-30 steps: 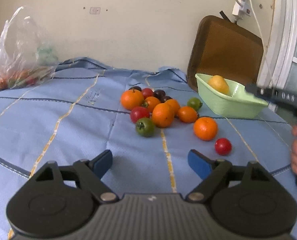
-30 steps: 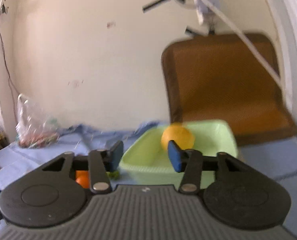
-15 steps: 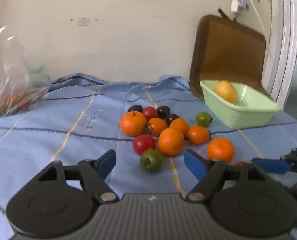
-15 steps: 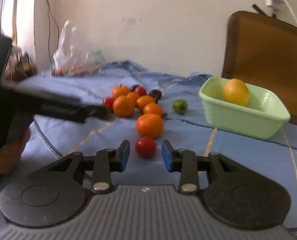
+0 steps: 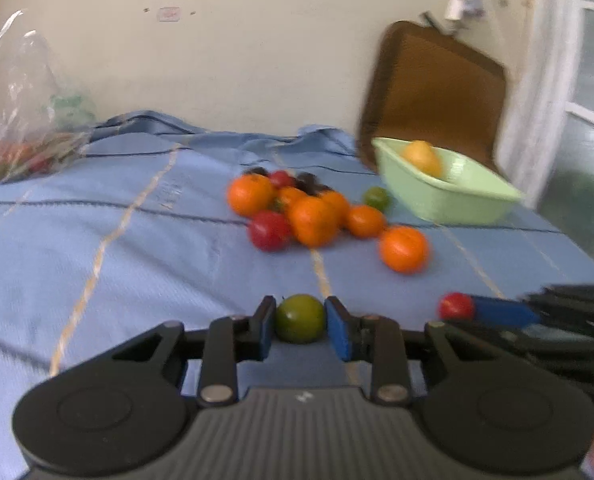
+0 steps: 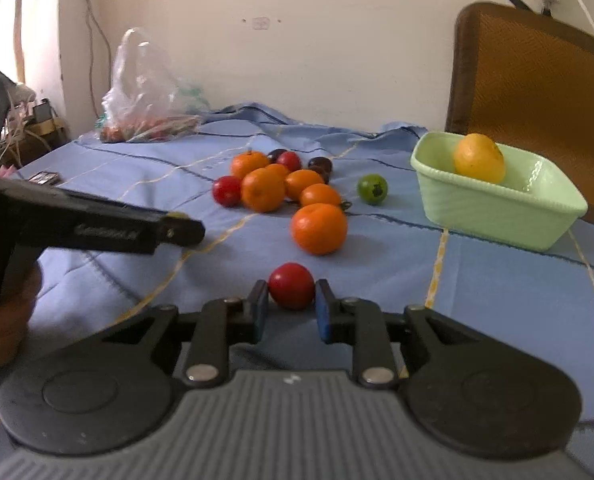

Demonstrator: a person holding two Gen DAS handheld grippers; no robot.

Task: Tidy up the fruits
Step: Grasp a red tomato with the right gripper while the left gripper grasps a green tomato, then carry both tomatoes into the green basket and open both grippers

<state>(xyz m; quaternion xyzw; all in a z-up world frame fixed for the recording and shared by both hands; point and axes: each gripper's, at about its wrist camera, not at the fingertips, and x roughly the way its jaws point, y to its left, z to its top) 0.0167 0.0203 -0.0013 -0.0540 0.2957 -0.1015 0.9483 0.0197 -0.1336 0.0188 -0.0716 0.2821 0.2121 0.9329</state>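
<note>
With your left tool [image 5: 300, 323] pinching the green tomato [image 5: 299, 318] and your right tool [image 6: 290, 309] closing on the red tomato [image 6: 291, 285], squeeze gently, then lift both straight up off the blue cloth [image 6: 477, 280].

- Raised lettering runs along the black arm of the left gripper [image 6: 185, 232] as the right wrist view shows it, but it is too blurred to read.
- A small white mark sits on the grey ribbed body of each gripper, near its top edge; it cannot be made out as a letter or logo.
- A small pale label [image 5: 169, 13] on the wall bears reddish marks, unreadable.
</note>
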